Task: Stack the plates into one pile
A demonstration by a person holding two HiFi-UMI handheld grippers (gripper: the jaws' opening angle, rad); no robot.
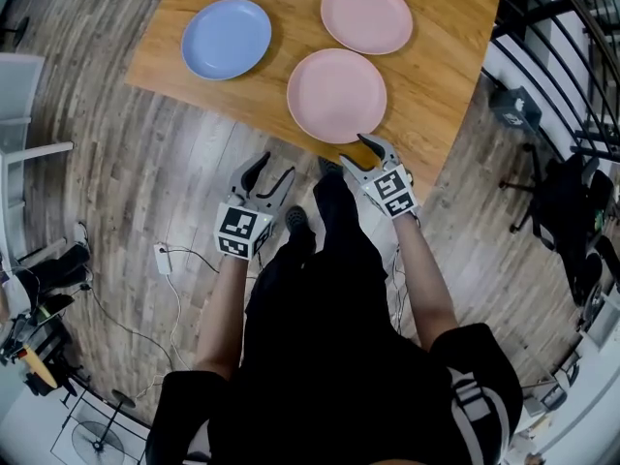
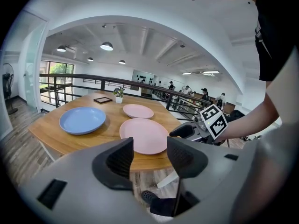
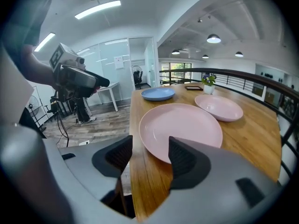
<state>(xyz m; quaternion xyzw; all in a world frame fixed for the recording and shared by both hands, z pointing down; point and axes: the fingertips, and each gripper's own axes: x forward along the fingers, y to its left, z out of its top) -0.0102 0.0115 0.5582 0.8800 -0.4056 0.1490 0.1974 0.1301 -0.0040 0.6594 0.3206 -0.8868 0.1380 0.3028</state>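
While the blue plate [image 1: 226,38], far pink plate [image 1: 366,15] and near pink plate [image 1: 336,95] lie apart on the wooden table [image 1: 441,61] up top, the right gripper [image 1: 355,150] is open and empty just below; the left gripper [image 1: 276,166], lower left, is open and empty too.

We look steeply down from the head, above and behind left gripper [image 1: 276,166] and right gripper [image 1: 353,149]; left's camera faces across the table [image 1: 436,85] from off its edge; right's sits closer, at the edge; all three views share the near pink plate [image 1: 336,95] ahead of the jaws.
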